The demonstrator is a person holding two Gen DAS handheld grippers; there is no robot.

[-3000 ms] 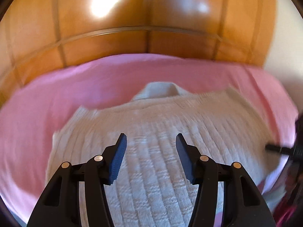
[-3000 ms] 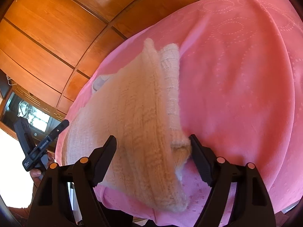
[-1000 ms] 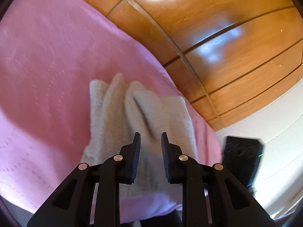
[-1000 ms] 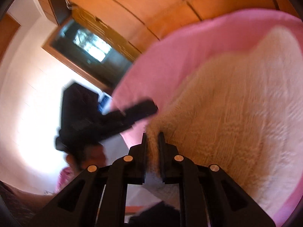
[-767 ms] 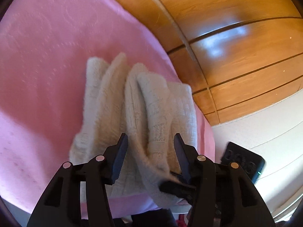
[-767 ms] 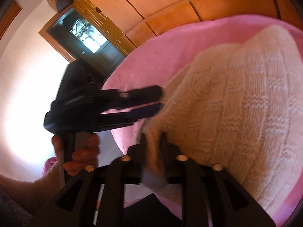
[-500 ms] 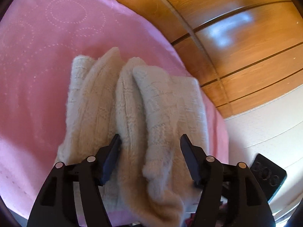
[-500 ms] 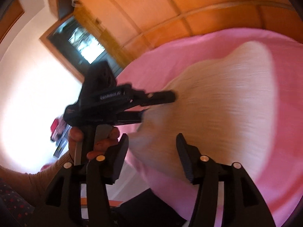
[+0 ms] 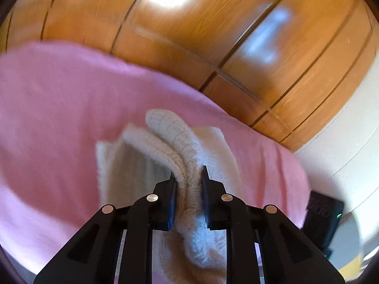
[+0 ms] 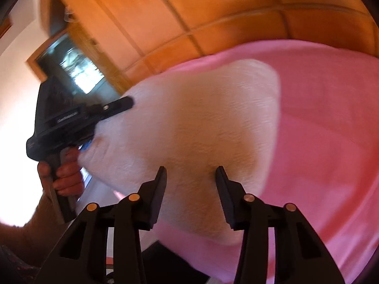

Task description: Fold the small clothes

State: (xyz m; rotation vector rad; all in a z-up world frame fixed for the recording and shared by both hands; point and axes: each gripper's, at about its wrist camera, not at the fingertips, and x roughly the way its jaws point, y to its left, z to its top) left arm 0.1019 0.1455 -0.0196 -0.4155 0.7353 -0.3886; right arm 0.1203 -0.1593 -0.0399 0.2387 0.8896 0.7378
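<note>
Left gripper (image 9: pixel 187 197) closing, clenched on the cream knitted sweater (image 9: pixel 182 156) bundle's 6 o'clock fold; grip all layers. Right gripper (image 10: pixel 191 187) closing, released, grasping nothing.

The left gripper (image 9: pixel 187 177) is seen closing, its pads pressed on a bunched knit fold. The right gripper (image 10: pixel 191 172) is closing too, its pads touching nothing.

Left hand-held gripper (image 9: pixel 187 177), wide half a second ago, closing on bunched edge of cream knitted sweater (image 9: pixel 189 161) and lifting it. Right hand-held gripper (image 10: pixel 190 175), pinching fabric a second ago, released it; jaws narrowing, nothing gripped.
</note>
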